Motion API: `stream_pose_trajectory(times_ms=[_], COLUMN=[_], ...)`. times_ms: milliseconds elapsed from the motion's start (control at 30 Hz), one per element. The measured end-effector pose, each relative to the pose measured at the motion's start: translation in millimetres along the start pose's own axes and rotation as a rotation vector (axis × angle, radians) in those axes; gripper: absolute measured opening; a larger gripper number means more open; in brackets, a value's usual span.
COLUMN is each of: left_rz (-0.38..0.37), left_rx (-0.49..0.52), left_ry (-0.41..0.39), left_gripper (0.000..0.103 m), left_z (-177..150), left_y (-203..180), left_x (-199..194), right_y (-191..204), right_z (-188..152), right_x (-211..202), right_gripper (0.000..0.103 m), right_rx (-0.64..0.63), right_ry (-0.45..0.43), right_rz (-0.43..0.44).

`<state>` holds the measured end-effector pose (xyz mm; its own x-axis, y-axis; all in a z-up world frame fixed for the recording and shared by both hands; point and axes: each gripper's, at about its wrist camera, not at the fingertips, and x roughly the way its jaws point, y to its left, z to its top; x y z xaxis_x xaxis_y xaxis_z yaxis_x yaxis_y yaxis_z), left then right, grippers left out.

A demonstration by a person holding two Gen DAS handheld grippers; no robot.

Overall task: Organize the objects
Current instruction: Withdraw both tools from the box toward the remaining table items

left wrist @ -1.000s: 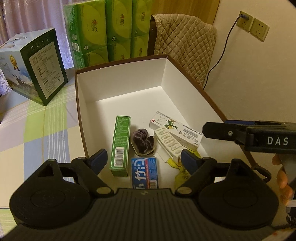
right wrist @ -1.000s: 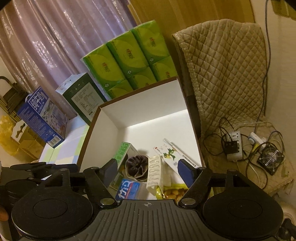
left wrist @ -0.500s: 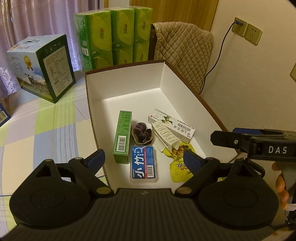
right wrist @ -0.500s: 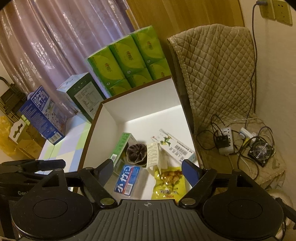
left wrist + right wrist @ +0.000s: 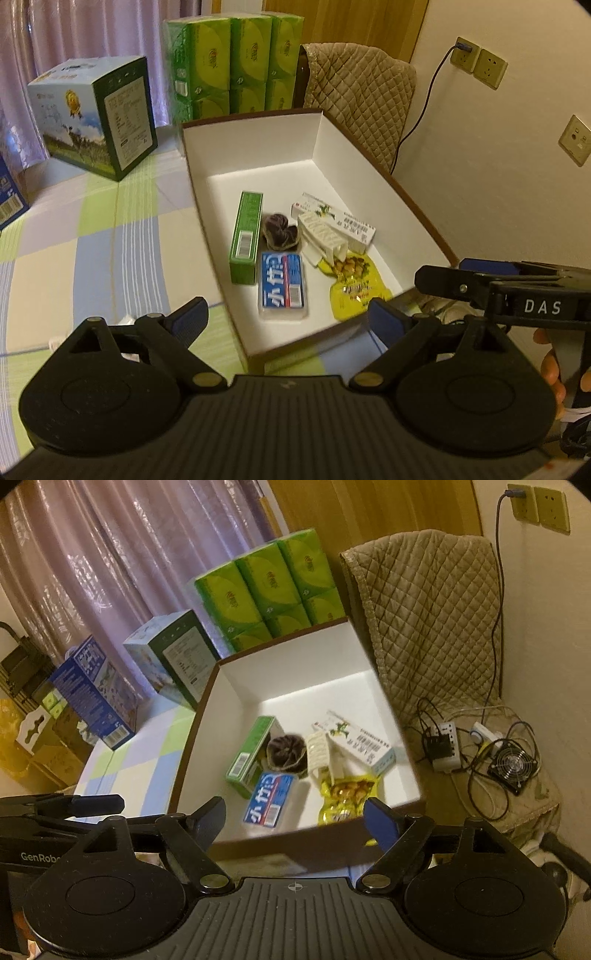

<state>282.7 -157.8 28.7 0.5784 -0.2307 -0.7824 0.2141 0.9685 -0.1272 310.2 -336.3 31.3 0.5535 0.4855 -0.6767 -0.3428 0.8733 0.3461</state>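
Six-odd items [image 5: 283, 284] inside white box [image 5: 258, 155].

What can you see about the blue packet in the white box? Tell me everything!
The blue packet is a flat, glossy rectangle, blue with big white characters, a red stripe and a barcode on its label. It lies face up on the floor of the box, near the front wall. The green carton lies right beside it, touching or nearly so, and the dark scrunchie sits just behind it. No gripper touches it.

Home bedroom, checked bedsheet [image 5: 92, 236], lilac curtains [image 5: 122, 565], stacked tissue packs [image 5: 232, 62]
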Motion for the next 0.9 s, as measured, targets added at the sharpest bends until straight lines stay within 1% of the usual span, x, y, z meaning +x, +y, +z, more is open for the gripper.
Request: stream_pose_trajectory(times_ms=[167,267,433,600,767,900], left_rz=[-0.013,-0.007,0.034,0.077,0.13,0.158], left_rx=[-0.02,-0.034,-0.06,-0.097,-0.125,-0.149], left_ry=[0.024,0.014,-0.009,-0.011,-0.008,-0.006], left_gripper=[0.092,0.092,0.093,0.094,0.094,0.094], left_z=[-23,-36,-57,-77,-100,-118], left_y=[12,22,42,67,94,115], left_x=[-11,-20,-39,-54,-69,-81], right_y=[15,26,49,74,100,119], right_z=[-20,-31,-49,-66,-82,-93], right_x=[-1,1,6,16,28,40], right_gripper=[0.079,0.079,0.079,0.079,0.079,0.079], right_rx=[-0.008,-0.01,-0.041,-0.059,-0.089,-0.098], right_ry=[0.031,0.05,0.075,0.105,0.146,0.175], right_rz=[0.0,0.003,0.014,0.029,0.064,0.092])
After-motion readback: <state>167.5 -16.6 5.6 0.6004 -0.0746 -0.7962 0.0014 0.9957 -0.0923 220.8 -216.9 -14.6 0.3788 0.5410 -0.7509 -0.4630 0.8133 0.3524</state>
